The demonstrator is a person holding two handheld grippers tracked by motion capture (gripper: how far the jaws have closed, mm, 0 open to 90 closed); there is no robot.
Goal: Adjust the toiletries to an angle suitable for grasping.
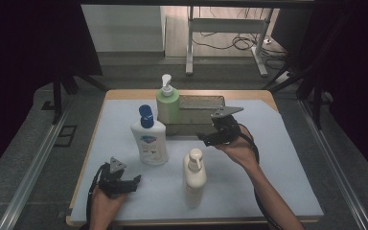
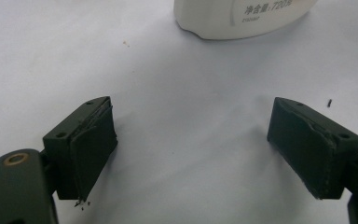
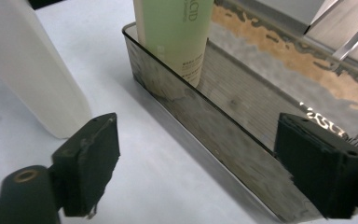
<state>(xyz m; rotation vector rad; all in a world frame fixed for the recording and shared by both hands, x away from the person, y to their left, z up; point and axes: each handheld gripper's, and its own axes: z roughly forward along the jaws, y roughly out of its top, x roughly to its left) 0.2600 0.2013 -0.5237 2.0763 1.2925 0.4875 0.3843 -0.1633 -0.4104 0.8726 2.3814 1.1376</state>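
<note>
A green pump bottle [image 1: 166, 103] stands at the left end of a dark tray [image 1: 199, 112] at the back of the white mat. In front of it stand a white bottle with a blue cap [image 1: 148, 139] and a cream pump bottle [image 1: 194, 172]. My right gripper [image 1: 205, 139] hovers just in front of the tray, open; in the right gripper view its jaws [image 3: 196, 163] straddle the tray's near wall [image 3: 223, 135] without touching it, with the green bottle [image 3: 177, 32] ahead. My left gripper [image 1: 135, 181] rests open at the front left, empty [image 2: 191, 144], facing the white bottle's base [image 2: 237, 16].
A pale bottle [image 3: 32, 70] leans into the left of the right gripper view; which one I cannot tell. The mat [image 1: 278, 158] lies on a wooden table. Metal rails run along both sides, and a desk frame stands behind.
</note>
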